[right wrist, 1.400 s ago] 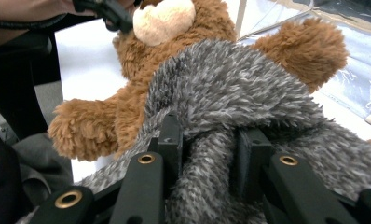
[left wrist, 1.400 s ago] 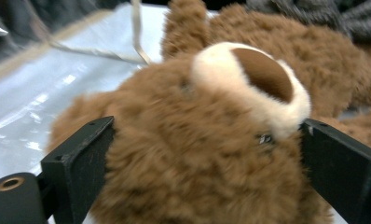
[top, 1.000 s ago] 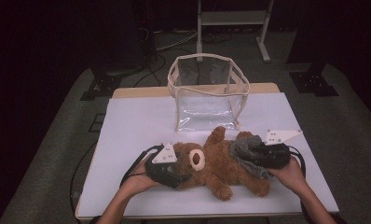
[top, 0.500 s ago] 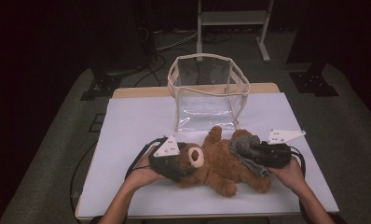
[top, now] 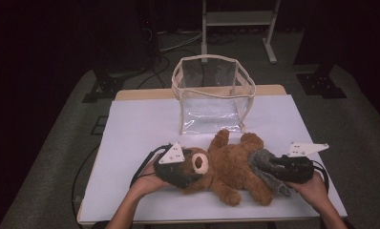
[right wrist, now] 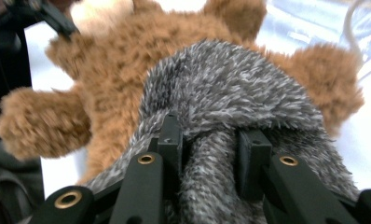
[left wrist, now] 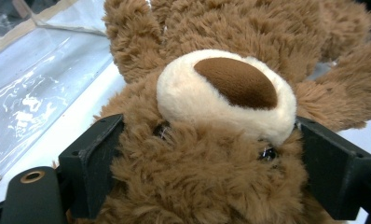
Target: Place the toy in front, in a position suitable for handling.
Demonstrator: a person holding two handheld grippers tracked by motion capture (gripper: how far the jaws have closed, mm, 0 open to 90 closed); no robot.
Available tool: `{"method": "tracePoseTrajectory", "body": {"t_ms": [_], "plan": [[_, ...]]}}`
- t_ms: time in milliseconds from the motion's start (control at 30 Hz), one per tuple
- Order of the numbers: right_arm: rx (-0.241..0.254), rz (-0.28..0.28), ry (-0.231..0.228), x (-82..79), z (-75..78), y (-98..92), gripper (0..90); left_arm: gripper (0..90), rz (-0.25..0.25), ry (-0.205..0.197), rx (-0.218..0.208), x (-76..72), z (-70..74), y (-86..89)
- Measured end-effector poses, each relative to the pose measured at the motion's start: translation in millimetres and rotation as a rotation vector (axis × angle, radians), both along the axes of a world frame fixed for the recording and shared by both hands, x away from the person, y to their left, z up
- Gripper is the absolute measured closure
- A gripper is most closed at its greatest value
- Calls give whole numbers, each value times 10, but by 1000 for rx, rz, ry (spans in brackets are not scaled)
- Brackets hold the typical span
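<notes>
A brown teddy bear lies on its back near the front of the white table. My left gripper comes in from the left. Its jaws have just been closing, and the bear's head sits between them with both pads in the fur. A grey fuzzy cloth lies over the bear's lower body at the right. My right gripper is shut on a bunched fold of that cloth, seen close in the right gripper view.
A clear plastic bag with cream trim stands open at the back middle of the table, just behind the bear. Bare tabletop lies left and right of it. A metal stand and cables are on the floor beyond.
My left gripper has slid right onto the bear's head. My right gripper has shifted right and a little nearer with the grey cloth in it. The bear has barely moved.
</notes>
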State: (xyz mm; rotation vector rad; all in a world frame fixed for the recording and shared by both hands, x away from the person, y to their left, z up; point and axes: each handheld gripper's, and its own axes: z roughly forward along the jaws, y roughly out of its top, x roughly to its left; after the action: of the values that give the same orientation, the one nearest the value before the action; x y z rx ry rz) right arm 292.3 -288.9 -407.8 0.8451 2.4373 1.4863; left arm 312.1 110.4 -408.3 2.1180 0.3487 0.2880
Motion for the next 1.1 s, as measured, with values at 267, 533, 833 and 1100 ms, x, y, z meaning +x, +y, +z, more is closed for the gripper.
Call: {"method": "tracePoseTrajectory", "body": {"t_ms": [267, 533, 833, 1100], "plan": [[-29, 129, -97, -174, 137, 386, 666, 143, 7, 1, -4, 13, -5, 15], [-36, 21, -21, -44, -7, -65, 668, 140, 0, 1, 5, 7, 8, 9], [8, 35, -76, 30, 113, 233, 669, 141, -8, -3, 33, -36, 4, -7], [-22, -111, 3, 244, -153, -51, 670, 141, -20, -8, 33, -48, -2, -2]]}}
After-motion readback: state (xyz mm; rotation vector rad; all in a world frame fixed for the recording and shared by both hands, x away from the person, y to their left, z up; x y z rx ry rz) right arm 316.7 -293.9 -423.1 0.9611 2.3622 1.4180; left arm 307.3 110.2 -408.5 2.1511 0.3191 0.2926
